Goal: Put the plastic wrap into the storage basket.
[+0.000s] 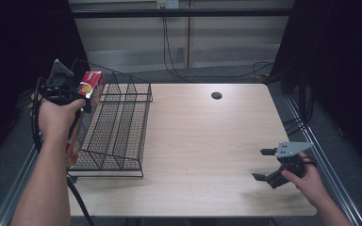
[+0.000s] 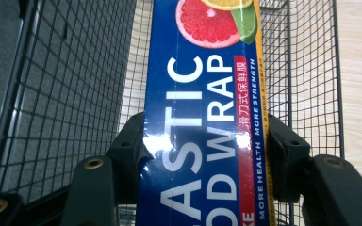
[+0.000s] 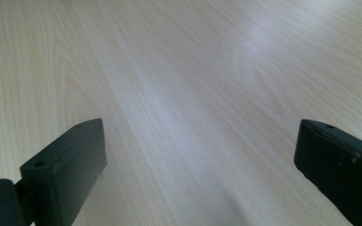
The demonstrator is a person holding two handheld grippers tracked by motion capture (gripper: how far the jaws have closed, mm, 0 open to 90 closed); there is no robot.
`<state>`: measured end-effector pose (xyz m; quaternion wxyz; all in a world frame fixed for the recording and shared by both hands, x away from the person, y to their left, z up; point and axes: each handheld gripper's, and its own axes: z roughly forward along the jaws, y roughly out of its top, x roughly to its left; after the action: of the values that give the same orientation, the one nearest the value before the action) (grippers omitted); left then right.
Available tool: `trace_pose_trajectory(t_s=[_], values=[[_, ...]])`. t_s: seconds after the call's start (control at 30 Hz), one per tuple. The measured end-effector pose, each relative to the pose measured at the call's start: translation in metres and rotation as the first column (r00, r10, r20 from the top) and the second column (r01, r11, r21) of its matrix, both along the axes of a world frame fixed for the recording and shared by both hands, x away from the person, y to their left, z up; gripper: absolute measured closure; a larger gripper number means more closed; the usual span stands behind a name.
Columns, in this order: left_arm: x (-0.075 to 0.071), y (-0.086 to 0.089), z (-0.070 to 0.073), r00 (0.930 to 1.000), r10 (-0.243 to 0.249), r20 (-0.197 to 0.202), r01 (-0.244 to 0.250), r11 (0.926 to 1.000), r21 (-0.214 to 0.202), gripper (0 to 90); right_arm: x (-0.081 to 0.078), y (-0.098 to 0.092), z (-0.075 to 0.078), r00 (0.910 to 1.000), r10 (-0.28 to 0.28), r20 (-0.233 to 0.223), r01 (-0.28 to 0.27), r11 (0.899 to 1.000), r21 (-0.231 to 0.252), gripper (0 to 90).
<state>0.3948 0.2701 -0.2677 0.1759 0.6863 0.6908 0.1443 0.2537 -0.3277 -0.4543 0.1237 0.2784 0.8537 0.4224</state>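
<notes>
- Left gripper (image 1: 82, 96), upper left of the high view: black body, a grey three-cornered plate on top, a black cable looping past the bare forearm toward the bottom edge.
- In the left gripper view its two jaws are matte black blocks on broader black arms, each with a brass-coloured ringed hole and a small dark screw hole.
- Right gripper (image 1: 263, 164), lower right of the high view: black body, grey three-cornered plate dotted with small holes.
- In the right gripper view its jaws are black, square-ended, with small screw holes; a brass ring sits at the lower left corner.
- Both forearms are bare; no sleeves.
</notes>
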Motion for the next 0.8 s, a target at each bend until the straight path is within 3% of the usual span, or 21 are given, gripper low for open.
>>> trace_pose_trajectory(t_s=[0.33,0.67,0.8], values=[[0.002,0.003,-0.011,0.9994,0.016,-0.03,-0.016,0.9999,0.002,42.4,0.001,0.001,-0.001,1.0,0.004,0.002,-0.004,1.0,-0.003,2.6],[0.004,0.002,-0.012,0.9975,0.031,-0.064,-0.032,0.9995,-0.003,41.8,0.0,0.001,-0.001,1.0,0.004,0.004,-0.004,1.0,-0.007,2.6],[0.005,0.0,-0.013,0.9972,0.016,-0.073,-0.016,0.9999,-0.002,41.5,0.001,0.001,-0.002,1.0,0.004,0.0,-0.004,1.0,-0.005,2.6]])
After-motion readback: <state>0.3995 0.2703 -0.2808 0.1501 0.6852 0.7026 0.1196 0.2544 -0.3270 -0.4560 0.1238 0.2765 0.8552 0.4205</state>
